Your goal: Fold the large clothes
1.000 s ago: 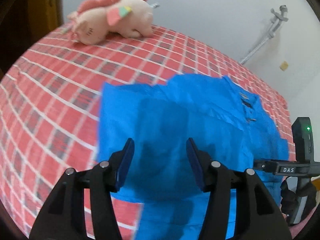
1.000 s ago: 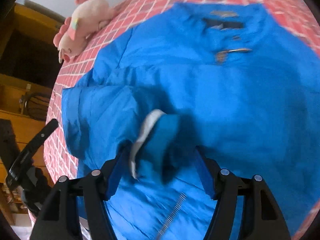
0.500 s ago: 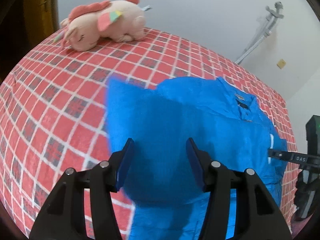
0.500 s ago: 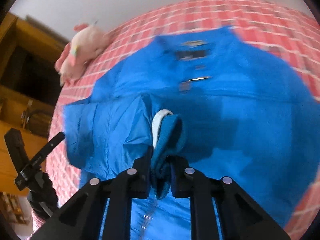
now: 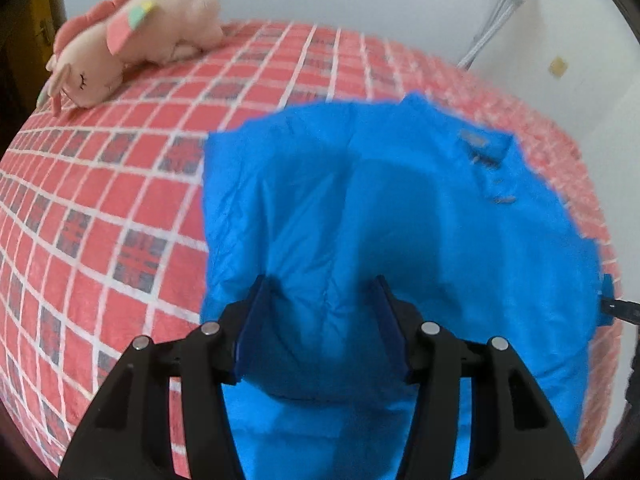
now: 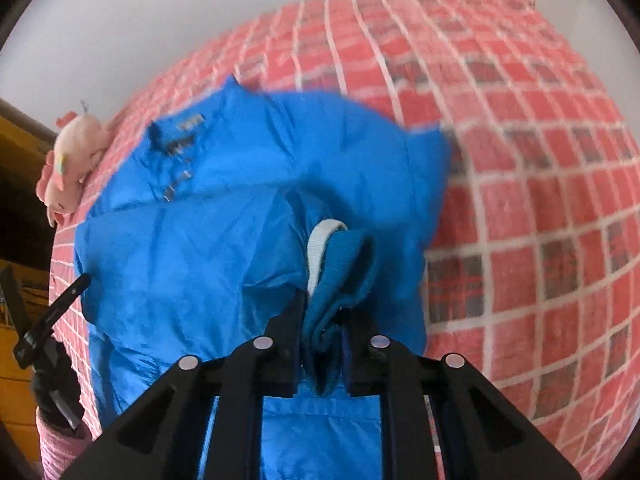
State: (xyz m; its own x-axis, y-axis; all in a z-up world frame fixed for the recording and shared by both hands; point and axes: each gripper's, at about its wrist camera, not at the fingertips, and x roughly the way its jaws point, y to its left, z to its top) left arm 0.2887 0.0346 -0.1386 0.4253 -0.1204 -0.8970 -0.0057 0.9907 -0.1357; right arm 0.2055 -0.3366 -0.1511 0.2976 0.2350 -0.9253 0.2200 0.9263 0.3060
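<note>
Blue ribbed knit, edged with a pale band, is what the right gripper (image 6: 322, 332) has its jaws pinching: the cuff (image 6: 340, 256) of a blue jacket (image 6: 192, 248), a sleeve end by the look of it, lifted over the jacket's body. The left gripper (image 5: 320, 312) has its jaws spread, nothing between them, poised above the jacket's near side.

The jacket lies front up on the red checked bedspread (image 5: 100, 200), collar away from both grippers. One side already looks turned inward; the held sleeve has yet to be laid across, and the lengthwise folds remain, so I judge the fold early.

Only the right wrist view shows the cuff and the grip on it. The left wrist view shows the jacket's flat edge against the bedspread and, well beyond the collar, the pink plush toy (image 5: 132, 40) clearly.
</note>
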